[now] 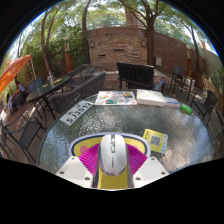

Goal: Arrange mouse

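I have the mouse (113, 152) pinched between the gripper (112, 165) pads, lifted at six o'clock above the table (70, 140); placement remains, I judge.

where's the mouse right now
In the gripper view, the white mouse sits between the gripper's two pink-padded fingers, held above the glass table, with a yellow box just beyond to the right.

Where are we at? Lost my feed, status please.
Hand-held gripper shut on white computer mouse. Held over round glass table. Yellow box close ahead.
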Action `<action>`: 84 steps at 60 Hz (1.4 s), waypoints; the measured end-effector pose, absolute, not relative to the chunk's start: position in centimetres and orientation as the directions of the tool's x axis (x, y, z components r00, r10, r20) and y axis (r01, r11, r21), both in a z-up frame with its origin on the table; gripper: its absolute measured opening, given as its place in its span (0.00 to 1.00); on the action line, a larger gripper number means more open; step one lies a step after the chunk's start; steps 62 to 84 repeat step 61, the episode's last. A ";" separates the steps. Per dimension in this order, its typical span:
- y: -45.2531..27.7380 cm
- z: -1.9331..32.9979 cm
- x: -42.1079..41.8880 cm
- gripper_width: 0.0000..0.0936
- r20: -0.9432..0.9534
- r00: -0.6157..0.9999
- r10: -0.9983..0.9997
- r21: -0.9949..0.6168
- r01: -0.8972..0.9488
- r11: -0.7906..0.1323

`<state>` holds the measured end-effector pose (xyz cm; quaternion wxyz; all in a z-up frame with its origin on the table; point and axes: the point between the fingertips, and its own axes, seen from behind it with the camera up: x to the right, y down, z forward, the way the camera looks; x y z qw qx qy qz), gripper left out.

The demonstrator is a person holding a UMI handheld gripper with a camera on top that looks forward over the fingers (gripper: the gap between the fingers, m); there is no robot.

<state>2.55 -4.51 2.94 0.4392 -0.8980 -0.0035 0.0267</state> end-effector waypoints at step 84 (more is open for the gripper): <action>-22.9 18.6 0.7 0.92 0.060 0.998 0.012 -0.761 0.054 -0.647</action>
